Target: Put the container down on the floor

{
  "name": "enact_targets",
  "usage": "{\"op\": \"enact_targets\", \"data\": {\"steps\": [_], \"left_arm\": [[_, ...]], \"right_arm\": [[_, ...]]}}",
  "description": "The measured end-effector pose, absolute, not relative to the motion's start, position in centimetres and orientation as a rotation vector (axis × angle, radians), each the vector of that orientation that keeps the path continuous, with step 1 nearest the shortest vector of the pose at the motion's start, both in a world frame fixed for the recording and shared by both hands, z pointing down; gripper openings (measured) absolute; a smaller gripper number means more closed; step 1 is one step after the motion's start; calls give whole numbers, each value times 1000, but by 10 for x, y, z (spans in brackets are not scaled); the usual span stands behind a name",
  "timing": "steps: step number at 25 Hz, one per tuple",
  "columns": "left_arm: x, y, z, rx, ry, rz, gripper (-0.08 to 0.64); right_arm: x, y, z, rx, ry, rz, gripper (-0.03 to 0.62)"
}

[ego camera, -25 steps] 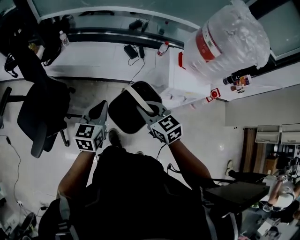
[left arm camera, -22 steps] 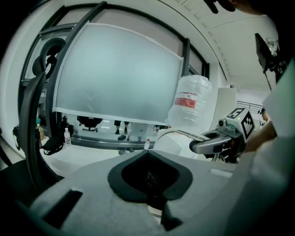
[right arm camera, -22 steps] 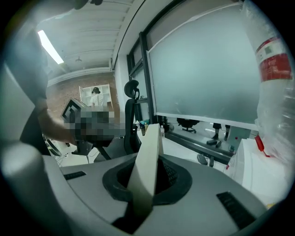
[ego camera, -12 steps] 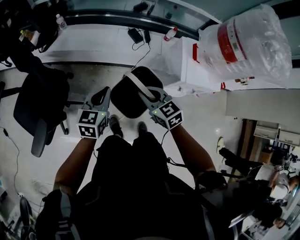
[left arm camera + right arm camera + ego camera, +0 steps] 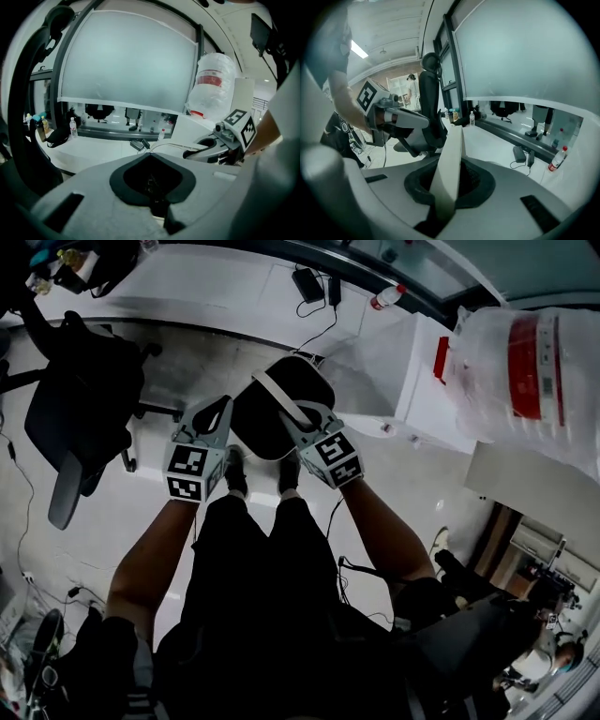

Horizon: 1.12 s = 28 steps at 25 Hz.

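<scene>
**A:** Start close in. What has hold of the container (image 5: 255,432)?

**B:** The right gripper (image 5: 300,418), on the container's right. Its grey jaws are pinched onto the handle (image 5: 449,154). That is a flat, pale, smooth band that rises out of the slot between them and arches over the container's top.

**A:** And the left gripper (image 5: 217,412)?

**B:** It is just beside the container's left flank. Its jaws are drawn together, and I can make out nothing caught between them. Whether the tip touches the wall I can't say.

**A:** The container itself?

**B:** It is black, matt and rounded like a tub. It hangs under that band just beyond the person's two dark shoes (image 5: 234,474). Whether its base has met the floor (image 5: 394,488) I can't tell.

**A:** What is the floor like?

**B:** Pale glossy tiles, all around the container.

**A:** Further out?

**B:** Left of the container stands a black office chair (image 5: 80,404). Beyond the container runs a long, smooth white ledge (image 5: 216,292) with a black power brick (image 5: 307,283) on it. To the right of the container and beyond it is a white boxy stand (image 5: 422,371). Above the stand is a big, clear, crinkled plastic jug (image 5: 544,381) with a red label.
</scene>
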<state>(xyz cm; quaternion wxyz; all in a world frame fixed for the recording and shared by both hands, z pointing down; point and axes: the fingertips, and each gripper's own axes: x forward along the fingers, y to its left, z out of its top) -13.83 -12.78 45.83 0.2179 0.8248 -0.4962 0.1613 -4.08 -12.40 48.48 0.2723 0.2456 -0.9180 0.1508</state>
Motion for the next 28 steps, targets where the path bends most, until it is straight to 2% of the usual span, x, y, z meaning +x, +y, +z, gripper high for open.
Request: {"op": "enact_targets", "data": {"steps": [14,28], "left_arm": [[-123,-147,578,2091,-1432,459,11],[-138,-135,676,1949,-1452,472,11]], "right_arm": [[-43,-150,617,581,-2384,420,37],[-56,-136,728,518,-2328,450,37]]}}
